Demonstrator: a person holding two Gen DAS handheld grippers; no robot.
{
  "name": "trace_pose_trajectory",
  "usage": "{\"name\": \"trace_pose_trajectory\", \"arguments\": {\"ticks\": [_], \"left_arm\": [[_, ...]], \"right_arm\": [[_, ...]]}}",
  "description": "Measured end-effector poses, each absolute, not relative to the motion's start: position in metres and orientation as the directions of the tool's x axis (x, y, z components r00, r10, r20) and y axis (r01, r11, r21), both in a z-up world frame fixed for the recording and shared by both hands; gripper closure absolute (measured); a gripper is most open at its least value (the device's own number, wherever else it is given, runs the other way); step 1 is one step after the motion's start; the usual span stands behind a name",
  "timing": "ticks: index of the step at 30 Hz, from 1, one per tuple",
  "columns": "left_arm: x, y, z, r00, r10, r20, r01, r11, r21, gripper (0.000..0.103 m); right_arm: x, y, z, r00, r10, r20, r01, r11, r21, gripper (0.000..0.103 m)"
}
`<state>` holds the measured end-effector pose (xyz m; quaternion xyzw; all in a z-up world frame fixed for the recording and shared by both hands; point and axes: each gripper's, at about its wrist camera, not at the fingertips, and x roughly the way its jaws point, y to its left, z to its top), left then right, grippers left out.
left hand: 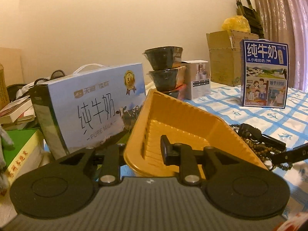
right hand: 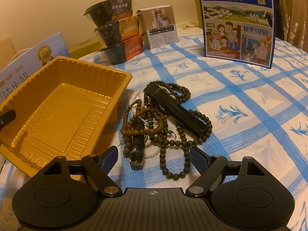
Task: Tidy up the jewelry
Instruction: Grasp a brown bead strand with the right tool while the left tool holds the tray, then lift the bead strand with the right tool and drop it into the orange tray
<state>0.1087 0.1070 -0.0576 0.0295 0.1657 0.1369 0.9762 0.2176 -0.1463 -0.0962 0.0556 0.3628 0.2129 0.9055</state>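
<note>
The rectangular yellow plastic tray [right hand: 63, 104] sits tilted on the blue-checked tablecloth [right hand: 240, 104], its near rim clamped in the left gripper [left hand: 154, 150]. Just right of it lies the tangled heap of dark bead strings [right hand: 165, 123], with a black oblong case [right hand: 175, 107] on top. The right gripper [right hand: 154, 156] hangs in front of the heap. Behind stand three stacked black bowls [right hand: 115, 32], a small white box [right hand: 161, 27] to their right, and a tall blue milk carton [right hand: 238, 23] farther right.
</note>
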Motion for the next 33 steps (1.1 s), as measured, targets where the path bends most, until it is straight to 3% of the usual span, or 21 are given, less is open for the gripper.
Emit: {"name": "trace_pose_trajectory", "arguments": {"ticks": [2,12,17,22,26,33], "left_arm": [[0.112,0.108,-0.057,0.903,0.298,-0.31,-0.27,0.954,0.13,0.094],[0.105,0.106,-0.061,0.903,0.348,-0.253,-0.307,0.933,0.188,0.093],[0.106,0.11,-0.067,0.87,0.414,-0.267,-0.384,0.91,0.16,0.092],[0.107,0.113,-0.066,0.855,0.426,-0.296,-0.408,0.905,0.122,0.092],[0.106,0.115,-0.066,0.85,0.429,-0.307,-0.417,0.903,0.107,0.093],[0.106,0.116,-0.066,0.847,0.429,-0.314,-0.42,0.902,0.099,0.093]], "right_arm": [[0.217,-0.147,-0.096,0.646,0.426,-0.634,-0.343,0.903,0.257,0.021],[0.217,-0.148,-0.096,0.659,0.418,-0.626,-0.343,0.907,0.245,0.021],[0.219,-0.141,-0.093,0.664,0.429,-0.612,-0.386,0.898,0.211,0.04],[0.223,-0.13,-0.09,0.666,0.437,-0.604,-0.435,0.886,0.161,0.049],[0.24,-0.141,-0.092,0.612,0.507,-0.607,-0.371,0.862,0.345,0.05],[0.279,-0.171,-0.109,0.57,0.57,-0.592,-0.049,0.743,0.668,0.059]]}}
